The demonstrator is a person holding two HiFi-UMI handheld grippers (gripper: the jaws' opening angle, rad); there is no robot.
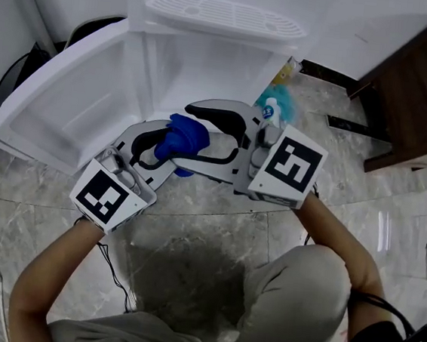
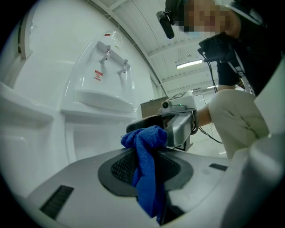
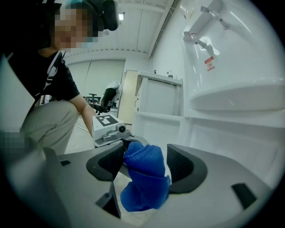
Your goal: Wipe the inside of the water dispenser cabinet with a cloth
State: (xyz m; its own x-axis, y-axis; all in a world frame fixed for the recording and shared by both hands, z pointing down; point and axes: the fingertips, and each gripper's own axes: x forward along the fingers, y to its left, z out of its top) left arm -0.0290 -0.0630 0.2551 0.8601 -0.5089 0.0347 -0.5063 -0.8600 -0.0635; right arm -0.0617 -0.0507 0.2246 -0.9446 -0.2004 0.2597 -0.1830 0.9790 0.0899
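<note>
A blue cloth (image 1: 182, 142) hangs between the two grippers, in front of the white water dispenser's open lower cabinet (image 1: 209, 71). My left gripper (image 1: 166, 152) is shut on the cloth (image 2: 149, 156), which is bunched at its jaw tips and trails down between the pads. My right gripper (image 1: 202, 139) faces it from the right, jaws spread wide around the same cloth (image 3: 144, 178) without pressing on it. In the right gripper view, the left gripper's marker cube (image 3: 107, 127) shows just behind the cloth. The cabinet door (image 1: 61, 109) stands swung open to the left.
The dispenser's drip tray (image 1: 222, 12) juts out above the cabinet. A teal item (image 1: 278, 101) lies on the marble floor (image 1: 213, 242) to the right of the cabinet. A dark wooden cupboard (image 1: 415, 89) stands at far right. The person crouches close in front.
</note>
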